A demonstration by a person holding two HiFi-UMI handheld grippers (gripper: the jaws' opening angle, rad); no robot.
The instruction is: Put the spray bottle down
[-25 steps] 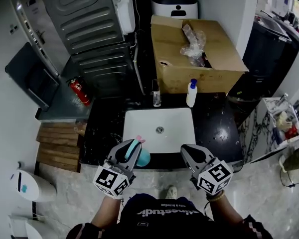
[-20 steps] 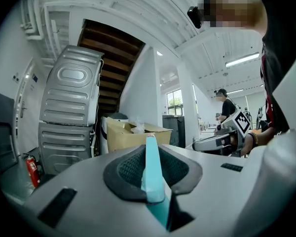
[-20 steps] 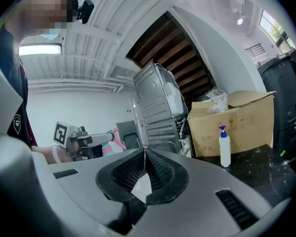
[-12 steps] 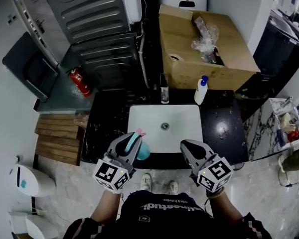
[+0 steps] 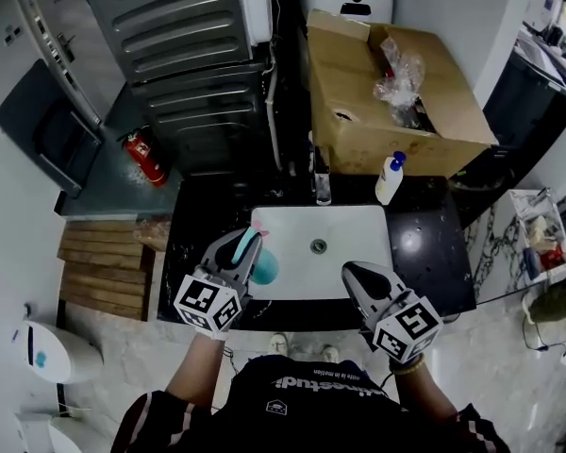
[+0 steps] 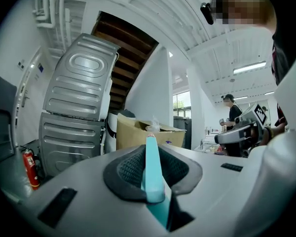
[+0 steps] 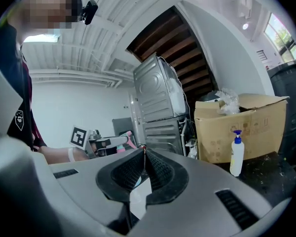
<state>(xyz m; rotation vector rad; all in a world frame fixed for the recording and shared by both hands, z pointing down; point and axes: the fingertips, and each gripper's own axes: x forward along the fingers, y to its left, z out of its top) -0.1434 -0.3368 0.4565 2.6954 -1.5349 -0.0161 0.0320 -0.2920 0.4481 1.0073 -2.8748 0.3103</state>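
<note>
A teal spray bottle (image 5: pixel 263 268) with a pink trigger hangs from my left gripper (image 5: pixel 241 240), which is shut on the bottle's neck. It hovers over the left front corner of the white sink basin (image 5: pixel 358 225). In the left gripper view the teal bottle (image 6: pixel 153 174) stands pinched between the dark pads, the left gripper (image 6: pixel 151 146) pointing level. My right gripper (image 5: pixel 353 271) is shut and empty above the basin's right front edge. In the right gripper view the right gripper (image 7: pixel 144 153) has its pads pressed together with nothing between them.
A black counter (image 5: pixel 424 253) surrounds the basin. At its back stand a dark bottle (image 5: pixel 322 187) and a white pump bottle (image 5: pixel 390 179). Behind them sits a cardboard box (image 5: pixel 396 92). Stacked machines (image 5: pixel 189 55), a red fire extinguisher (image 5: pixel 143 157) and wooden boards (image 5: pixel 104 262) lie left.
Both grippers have moved forward over the counter. The left one, still holding the bottle, has gone from the counter's front edge to the basin's left front corner.
</note>
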